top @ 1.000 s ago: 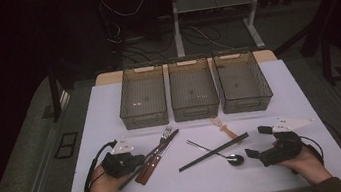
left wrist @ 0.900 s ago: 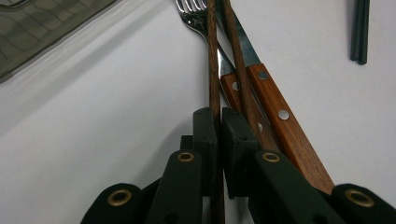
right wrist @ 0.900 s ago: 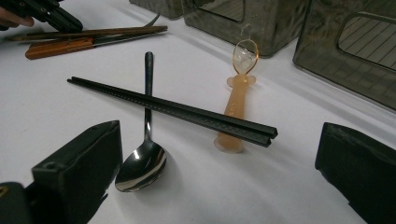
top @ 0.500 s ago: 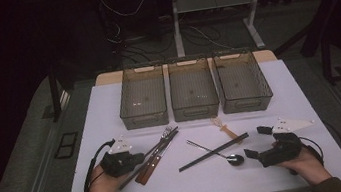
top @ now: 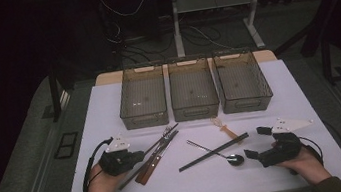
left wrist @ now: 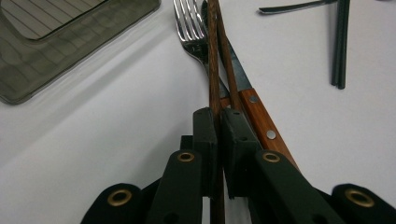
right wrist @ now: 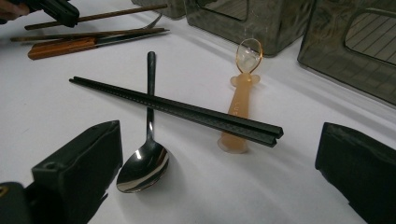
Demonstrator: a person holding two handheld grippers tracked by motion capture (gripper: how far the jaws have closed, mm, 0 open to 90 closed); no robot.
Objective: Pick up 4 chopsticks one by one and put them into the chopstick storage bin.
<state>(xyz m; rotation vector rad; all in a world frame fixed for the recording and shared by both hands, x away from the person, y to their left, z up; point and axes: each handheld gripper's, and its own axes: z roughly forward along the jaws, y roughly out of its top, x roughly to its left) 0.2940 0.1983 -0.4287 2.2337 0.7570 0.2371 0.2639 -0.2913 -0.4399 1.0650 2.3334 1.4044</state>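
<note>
The left gripper (left wrist: 218,140) is clamped on the near ends of the brown chopsticks (left wrist: 214,56), which run straight ahead along its jaws, over the fork (left wrist: 189,32) and knife (left wrist: 259,116), toward the left bin (top: 142,97); the right gripper (top: 258,142) rests open.

Dim room, grey floor (top: 26,161), desk legs (top: 177,29), cables (top: 121,9) behind.

I work in a lab-like recording room: a white surface (top: 109,104) under dark surroundings, loose cables (top: 121,9) on grey carpet, a metal desk frame (top: 211,4) behind, and three identical sorting bins (top: 195,110).
</note>
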